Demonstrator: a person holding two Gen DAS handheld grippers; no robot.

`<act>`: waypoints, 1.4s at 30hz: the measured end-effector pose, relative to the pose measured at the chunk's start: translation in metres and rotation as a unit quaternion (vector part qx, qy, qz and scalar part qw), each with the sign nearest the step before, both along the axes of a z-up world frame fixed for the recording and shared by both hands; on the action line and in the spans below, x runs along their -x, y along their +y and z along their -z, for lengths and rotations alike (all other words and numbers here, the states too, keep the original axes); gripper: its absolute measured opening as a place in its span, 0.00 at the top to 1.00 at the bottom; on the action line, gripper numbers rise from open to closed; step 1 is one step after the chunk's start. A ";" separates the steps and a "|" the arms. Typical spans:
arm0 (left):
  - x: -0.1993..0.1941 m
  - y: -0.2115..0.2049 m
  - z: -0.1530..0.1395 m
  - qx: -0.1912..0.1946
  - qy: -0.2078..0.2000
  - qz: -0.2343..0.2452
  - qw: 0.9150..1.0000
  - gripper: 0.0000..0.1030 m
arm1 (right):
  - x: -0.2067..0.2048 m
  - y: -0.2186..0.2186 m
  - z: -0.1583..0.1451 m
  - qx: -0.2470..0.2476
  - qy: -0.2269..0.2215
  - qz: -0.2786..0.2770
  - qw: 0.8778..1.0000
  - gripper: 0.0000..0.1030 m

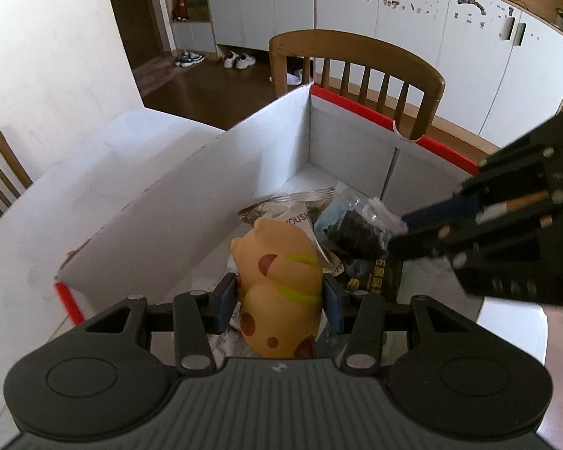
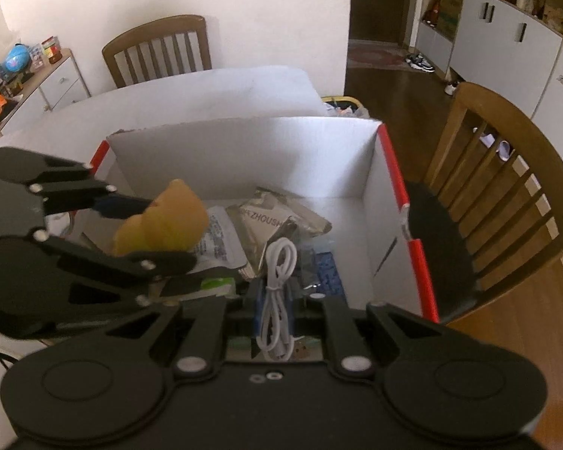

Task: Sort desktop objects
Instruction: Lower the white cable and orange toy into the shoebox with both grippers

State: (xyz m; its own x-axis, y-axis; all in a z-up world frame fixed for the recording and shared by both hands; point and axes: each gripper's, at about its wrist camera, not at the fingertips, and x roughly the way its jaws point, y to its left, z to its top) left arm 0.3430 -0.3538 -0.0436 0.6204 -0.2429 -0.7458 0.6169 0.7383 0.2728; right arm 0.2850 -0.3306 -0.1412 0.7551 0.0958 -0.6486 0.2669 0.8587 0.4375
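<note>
While both loads hang over the white box point(image 2: 244, 157), left gripper point(image 1: 279, 292) clamps the orange toy point(image 1: 281, 288), right gripper point(image 2: 276, 300) pinches the white cable point(image 2: 277, 300) — deposit step; next, release each inside.

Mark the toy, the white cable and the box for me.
toy point(image 1: 281, 292), left wrist view, its orange spotted body between the left tongs.
white cable point(image 2: 277, 300), right wrist view, the coiled bundle in the right tongs.
box point(image 2: 244, 157), right wrist view, its far inner wall.
</note>
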 end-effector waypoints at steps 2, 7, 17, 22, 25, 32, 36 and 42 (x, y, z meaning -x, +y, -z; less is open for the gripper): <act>-0.005 -0.003 0.003 -0.003 0.002 0.000 1.000 0.55 | -0.003 0.001 0.002 -0.002 0.001 -0.006 1.000 0.89; -0.016 -0.009 0.010 -0.007 0.012 0.002 1.000 0.55 | -0.009 0.004 0.011 -0.006 0.010 -0.016 1.000 0.89; -0.025 -0.011 0.021 -0.015 0.024 0.001 1.000 0.55 | -0.019 0.007 0.022 -0.009 0.028 -0.025 0.999 0.89; -0.029 -0.012 0.024 -0.018 0.039 0.003 0.999 0.54 | -0.025 0.008 0.031 -0.012 0.040 -0.026 0.999 0.89; -0.032 -0.013 0.025 -0.016 0.053 0.002 0.998 0.54 | -0.026 0.008 0.034 -0.014 0.043 -0.023 0.999 0.89; -0.034 -0.015 0.027 -0.019 0.058 0.004 0.998 0.54 | -0.025 0.010 0.034 -0.010 0.043 -0.028 0.999 0.78; -0.034 -0.014 0.026 -0.014 0.059 -0.002 0.998 0.47 | -0.022 0.010 0.032 -0.006 0.041 -0.028 0.999 0.76; -0.033 -0.010 0.021 -0.002 0.062 -0.006 0.998 0.28 | -0.013 0.006 0.027 -0.004 0.036 -0.020 0.999 0.59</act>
State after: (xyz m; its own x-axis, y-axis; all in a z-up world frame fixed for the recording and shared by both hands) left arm 0.3762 -0.3635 -0.0648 0.5265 -0.2336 -0.8174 0.6376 0.7445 0.1980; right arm 0.2977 -0.3241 -0.1687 0.7020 0.1313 -0.6999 0.2626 0.8659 0.4258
